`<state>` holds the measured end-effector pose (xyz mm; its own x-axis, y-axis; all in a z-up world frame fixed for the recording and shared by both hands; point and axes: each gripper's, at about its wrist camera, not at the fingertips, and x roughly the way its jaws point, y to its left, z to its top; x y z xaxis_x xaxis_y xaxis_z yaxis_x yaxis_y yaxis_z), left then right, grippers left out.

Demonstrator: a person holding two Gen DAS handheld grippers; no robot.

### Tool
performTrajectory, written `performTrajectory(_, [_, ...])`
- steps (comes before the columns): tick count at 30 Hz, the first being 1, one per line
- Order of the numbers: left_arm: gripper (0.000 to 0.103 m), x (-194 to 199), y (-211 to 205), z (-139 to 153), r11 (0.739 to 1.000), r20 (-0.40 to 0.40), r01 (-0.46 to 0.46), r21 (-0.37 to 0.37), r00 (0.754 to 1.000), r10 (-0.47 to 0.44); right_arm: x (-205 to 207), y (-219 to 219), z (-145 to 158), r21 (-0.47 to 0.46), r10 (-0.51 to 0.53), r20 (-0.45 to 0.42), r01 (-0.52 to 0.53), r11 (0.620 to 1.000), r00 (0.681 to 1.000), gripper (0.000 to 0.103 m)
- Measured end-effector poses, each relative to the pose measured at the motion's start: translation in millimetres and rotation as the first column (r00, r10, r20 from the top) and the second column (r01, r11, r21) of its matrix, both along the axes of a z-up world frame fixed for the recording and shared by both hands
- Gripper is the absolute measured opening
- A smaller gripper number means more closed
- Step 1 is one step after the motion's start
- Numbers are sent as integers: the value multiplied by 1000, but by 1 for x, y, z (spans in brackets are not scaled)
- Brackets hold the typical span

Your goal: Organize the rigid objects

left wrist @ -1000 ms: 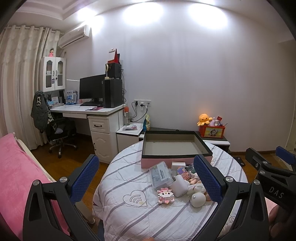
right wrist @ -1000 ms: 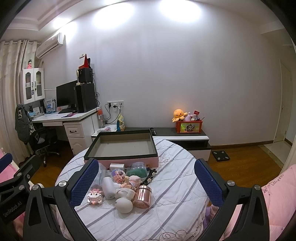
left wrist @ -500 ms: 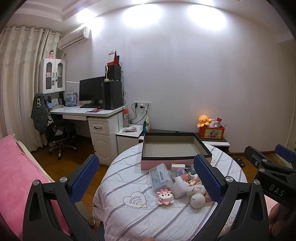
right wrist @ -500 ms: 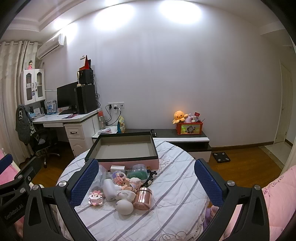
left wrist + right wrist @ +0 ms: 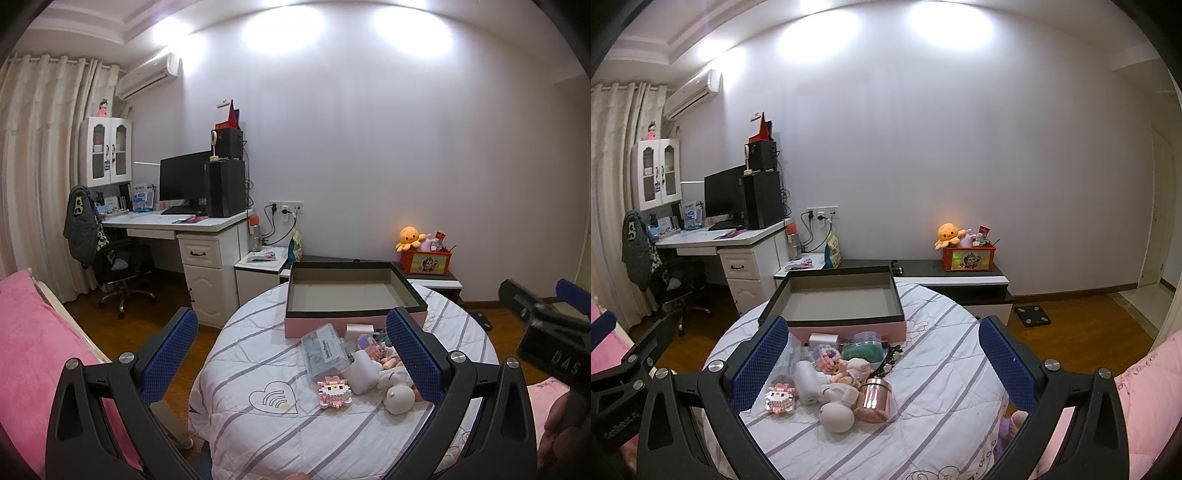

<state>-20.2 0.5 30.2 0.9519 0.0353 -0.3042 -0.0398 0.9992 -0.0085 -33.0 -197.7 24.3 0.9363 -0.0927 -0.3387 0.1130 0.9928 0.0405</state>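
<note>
An empty pink box with a black rim [image 5: 354, 291] [image 5: 834, 295] stands at the far side of a round table with a striped white cloth [image 5: 258, 421] [image 5: 945, 384]. In front of it lies a pile of small items: a pink block figure [image 5: 334, 391] [image 5: 780, 398], a clear plastic case [image 5: 325, 350], a white cylinder [image 5: 807, 380], a white egg-shaped toy [image 5: 400, 398] [image 5: 836, 416], a rose-gold jar [image 5: 873, 400] and a green round container [image 5: 866, 349]. My left gripper [image 5: 291, 362] and right gripper [image 5: 882, 363] both hover open above the table, holding nothing.
A white desk [image 5: 207, 236] with a monitor and an office chair [image 5: 118, 269] stands at the left. A low cabinet [image 5: 953, 284] carries a red toy box with an orange plush [image 5: 947, 234]. Pink bedding [image 5: 33, 354] lies at the left, more pink fabric [image 5: 1145, 406] at the right.
Both views shifted slightly; the table and its items sit marginally lower and farther. Both grippers stay open and nothing on the table moved.
</note>
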Motion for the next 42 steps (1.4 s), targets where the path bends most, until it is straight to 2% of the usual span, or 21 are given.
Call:
performTrajectory(4, [103, 0, 1, 4, 1000, 7, 2, 1, 1000, -2, 1, -2, 3, 0, -4, 4, 4, 1000, 1000, 103])
performTrajectory(12, [103, 3, -2, -8, 1000, 6, 10, 11, 1000, -10, 2, 0, 2, -3, 5, 1, -5, 1000, 1000, 103])
performTrajectory(23, [103, 23, -1, -37, 1000, -52, 6, -1, 999, -6, 18, -5, -12, 4, 12, -36, -12, 1000, 999, 103])
performTrajectory(32, [103, 61, -1, -93, 1000, -193, -5, 1, 981, 5, 49, -25, -58, 21, 18, -150, -15, 1000, 988, 103])
performTrajectory(38, [103, 91, -7, -137, 1000, -297, 4, -6, 955, -5, 73, -31, -103, 20, 40, -272, -36, 999, 962, 103])
performTrajectory(42, [103, 110, -10, -161, 999, -373, 12, -32, 927, -23, 85, -32, -129, 23, 58, -339, -54, 998, 939, 103])
